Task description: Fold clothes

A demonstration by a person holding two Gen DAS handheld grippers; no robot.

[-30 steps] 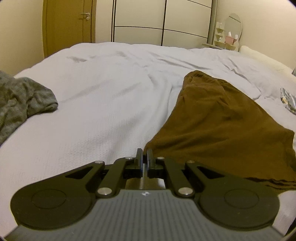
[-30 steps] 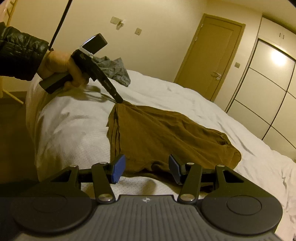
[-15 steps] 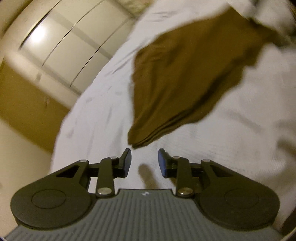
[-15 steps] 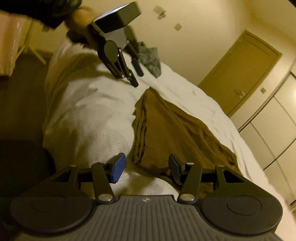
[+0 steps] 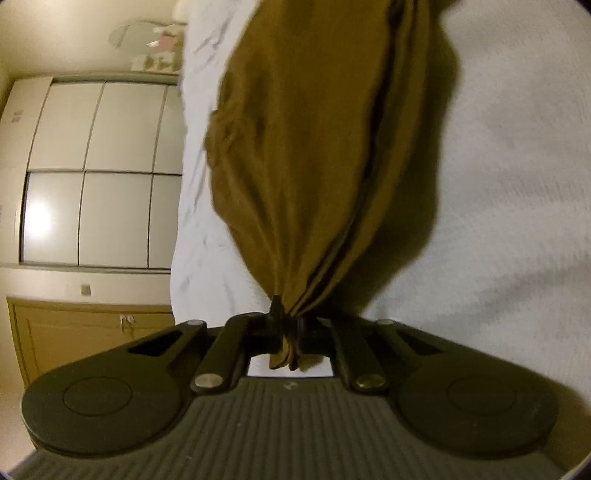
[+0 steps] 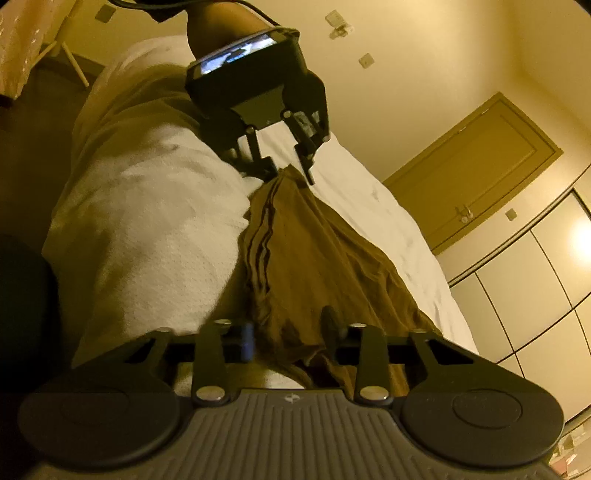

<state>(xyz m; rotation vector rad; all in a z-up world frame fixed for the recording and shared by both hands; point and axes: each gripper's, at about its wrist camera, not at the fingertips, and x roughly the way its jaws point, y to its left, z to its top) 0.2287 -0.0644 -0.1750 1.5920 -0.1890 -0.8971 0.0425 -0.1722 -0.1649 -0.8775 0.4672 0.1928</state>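
A brown garment [image 5: 314,147] lies lengthwise on the white bed [image 5: 498,184]. My left gripper [image 5: 290,325] is rolled on its side and shut on one gathered corner, which sticks out behind the pads. In the right wrist view the same garment [image 6: 314,258] runs from the left gripper [image 6: 290,173] at the far corner down to my right gripper [image 6: 290,339]. The right jaws are closing and look blurred. They still stand apart, with the near corner of the brown cloth bunched between them.
The bed's edge [image 6: 92,258] drops off at the left to a dark floor. A white wardrobe [image 5: 92,166] and a brown door [image 6: 480,166] stand beyond the bed. A person's hand [image 6: 221,22] holds the left gripper.
The left gripper rolled about a quarter turn, opened, came down to the garment's corner and closed on it. The right gripper moved onto the near corner and its jaws narrowed.
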